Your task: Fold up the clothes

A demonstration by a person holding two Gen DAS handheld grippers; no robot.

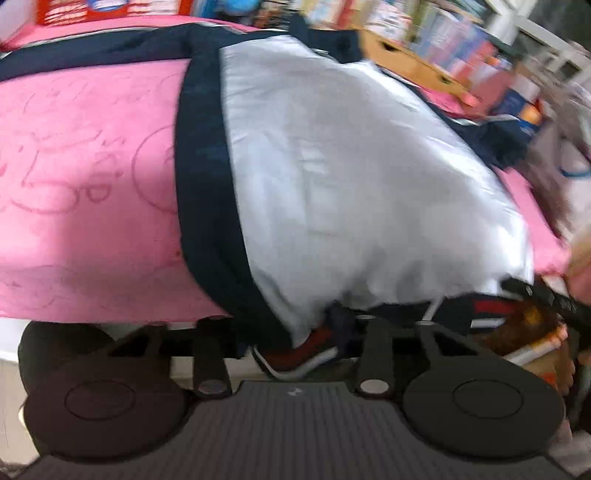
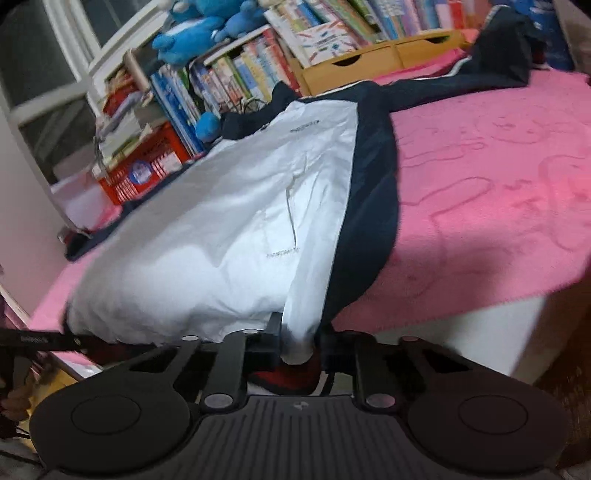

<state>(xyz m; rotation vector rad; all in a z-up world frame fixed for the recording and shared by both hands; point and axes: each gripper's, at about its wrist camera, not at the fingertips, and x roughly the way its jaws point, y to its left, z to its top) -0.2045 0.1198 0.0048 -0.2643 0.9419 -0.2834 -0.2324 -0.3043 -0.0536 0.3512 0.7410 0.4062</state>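
Note:
A white jacket with navy sleeves and side panels [image 1: 351,177] lies spread on a pink blanket [image 1: 85,177]; it also shows in the right wrist view [image 2: 229,221]. My left gripper [image 1: 295,332] is shut on the jacket's bottom hem, with its red and navy striped band bunched between the fingers. My right gripper [image 2: 299,339] is shut on the hem at the other bottom corner, white cloth pinched between the fingers. The right gripper's body also shows at the right edge of the left wrist view [image 1: 546,299]. One navy sleeve [image 2: 491,70] stretches far across the blanket.
The pink blanket [image 2: 498,192] covers a white surface whose front edge [image 2: 461,339] is close to me. Shelves of books [image 2: 332,33], a wooden box [image 2: 380,59], a red crate [image 2: 147,170] and blue plush toys [image 2: 199,33] line the far side.

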